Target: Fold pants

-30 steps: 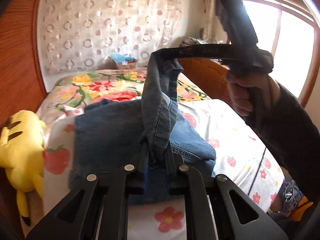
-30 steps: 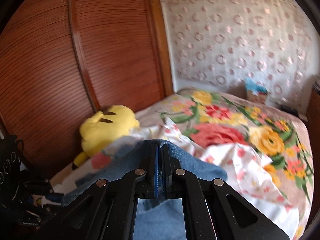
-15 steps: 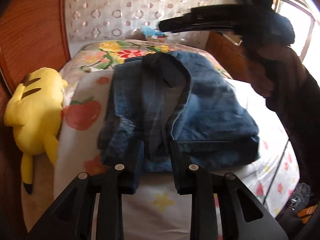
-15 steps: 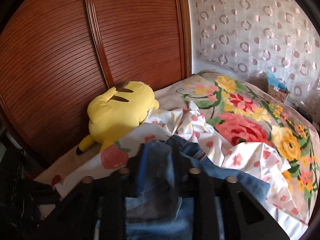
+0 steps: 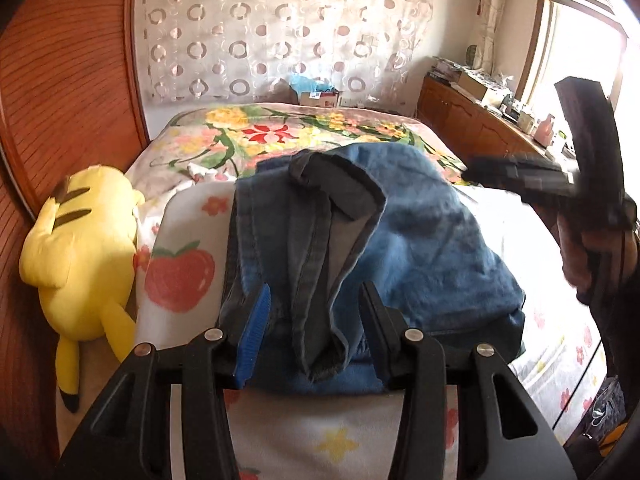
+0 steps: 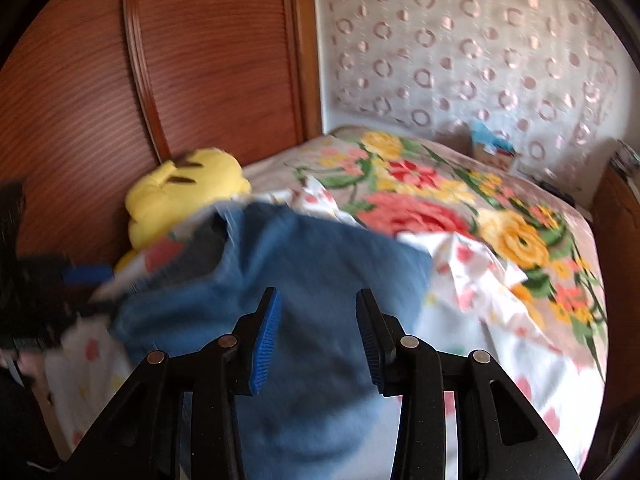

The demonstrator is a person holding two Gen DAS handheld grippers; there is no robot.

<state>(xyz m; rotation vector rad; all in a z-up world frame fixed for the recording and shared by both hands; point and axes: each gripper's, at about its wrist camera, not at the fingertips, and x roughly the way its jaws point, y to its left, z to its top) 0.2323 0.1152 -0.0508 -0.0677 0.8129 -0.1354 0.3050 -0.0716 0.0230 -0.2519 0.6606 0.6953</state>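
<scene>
Pants lie folded on the bed; your left tool and right tool are opening, pads clear of the denim.

No text, label, brand or number can be read anywhere in either view.

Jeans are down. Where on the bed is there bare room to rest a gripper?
Free: the floral bedspread beyond the jeans, toward the curtain; the white sheet on their window side; the strip before them. Crowded: between the jeans and the yellow plush.
</scene>
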